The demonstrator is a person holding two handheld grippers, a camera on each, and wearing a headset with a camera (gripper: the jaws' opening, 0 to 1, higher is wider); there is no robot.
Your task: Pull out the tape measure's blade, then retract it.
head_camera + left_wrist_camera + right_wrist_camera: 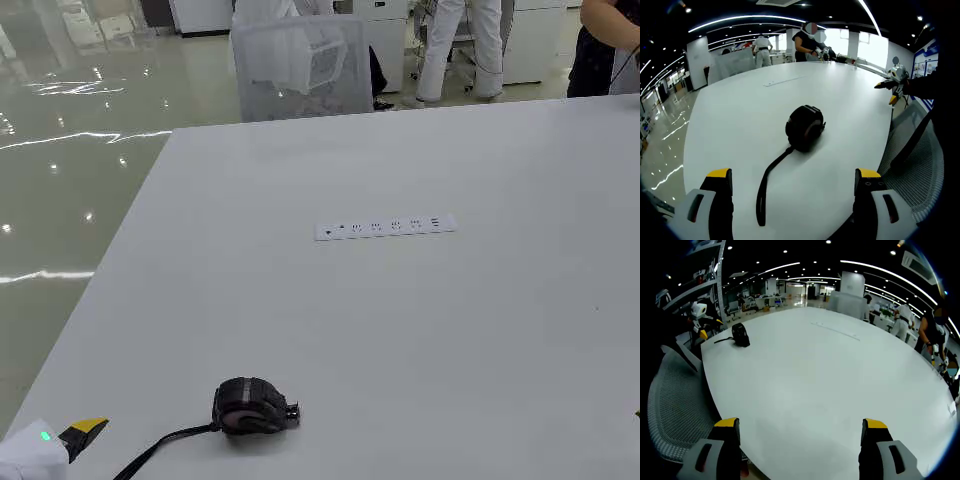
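A black tape measure [253, 406] lies on the white table [420, 330] near its front left corner, blade retracted, with its black strap [160, 446] trailing toward the edge. In the left gripper view the tape measure [805, 127] sits a short way ahead of my left gripper [793, 174], which is open and holds nothing; the strap [767, 180] runs back between its jaws. One yellow tip of the left gripper [85, 428] shows in the head view. My right gripper [800, 422] is open over the table's edge, far from the tape measure [740, 334].
A white power strip [385, 227] lies mid-table. A mesh chair [300, 65] stands behind the far edge, with people beyond it. Another grey mesh chair [680, 410] sits by the near edge. The right gripper [895, 80] appears off the table's side.
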